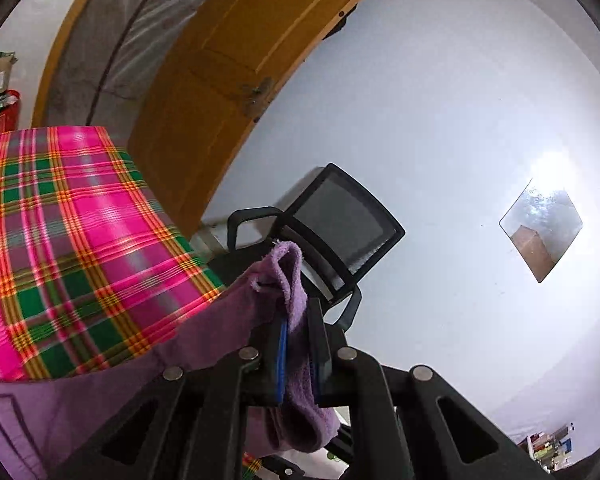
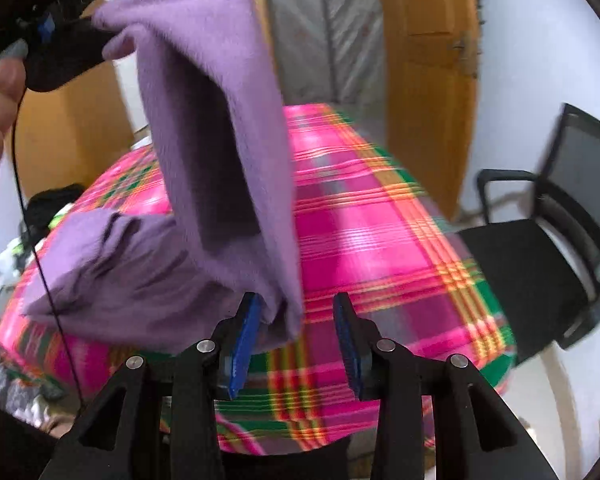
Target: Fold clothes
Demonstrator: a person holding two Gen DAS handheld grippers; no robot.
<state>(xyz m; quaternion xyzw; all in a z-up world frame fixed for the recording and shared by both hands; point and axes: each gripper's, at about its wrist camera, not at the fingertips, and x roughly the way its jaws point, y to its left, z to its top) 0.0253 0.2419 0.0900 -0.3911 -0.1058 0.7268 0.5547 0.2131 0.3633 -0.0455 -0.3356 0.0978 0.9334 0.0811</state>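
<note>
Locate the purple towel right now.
The purple towel hangs from the left tool above the plaid table, its lower end beside the right tool.

Garment hangs from left gripper above table, lower part on it; right gripper near hem; chair right of table.

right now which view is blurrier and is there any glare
Right wrist view: motion blur smears the plaid tablecloth and purple cloth. Left wrist view: sharper, with a bright glare patch on the white wall; fisheye bends the door in it.
</note>
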